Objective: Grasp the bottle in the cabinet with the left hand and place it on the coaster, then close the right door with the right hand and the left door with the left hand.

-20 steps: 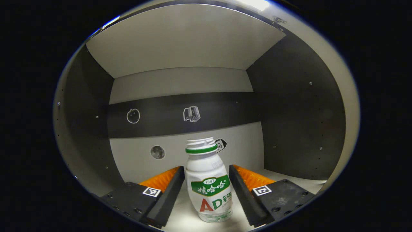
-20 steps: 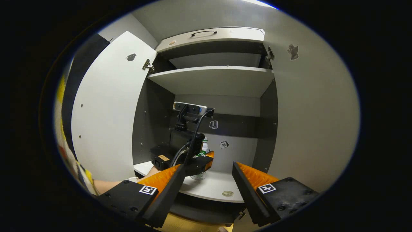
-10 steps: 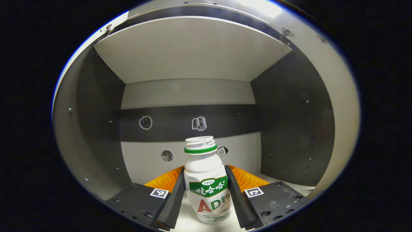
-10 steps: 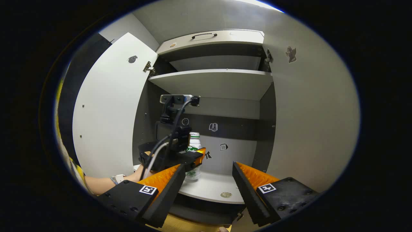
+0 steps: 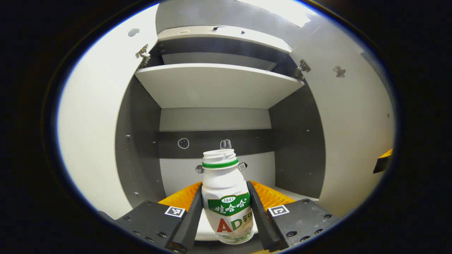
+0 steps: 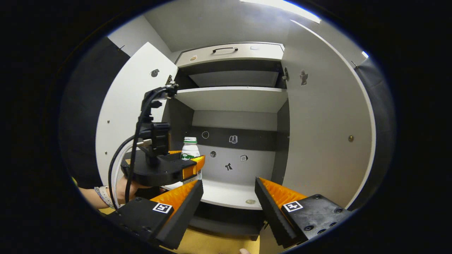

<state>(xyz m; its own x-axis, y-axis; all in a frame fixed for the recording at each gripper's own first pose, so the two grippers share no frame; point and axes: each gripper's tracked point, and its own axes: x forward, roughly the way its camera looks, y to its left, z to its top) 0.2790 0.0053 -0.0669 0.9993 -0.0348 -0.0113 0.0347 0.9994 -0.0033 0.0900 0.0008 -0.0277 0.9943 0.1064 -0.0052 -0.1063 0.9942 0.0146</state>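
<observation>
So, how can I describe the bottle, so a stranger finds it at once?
Look at the open cabinet with both doors swung wide. In front of its lower shelf, the left gripper is shut on a small white bottle. It has a green neck ring and no cap.
</observation>
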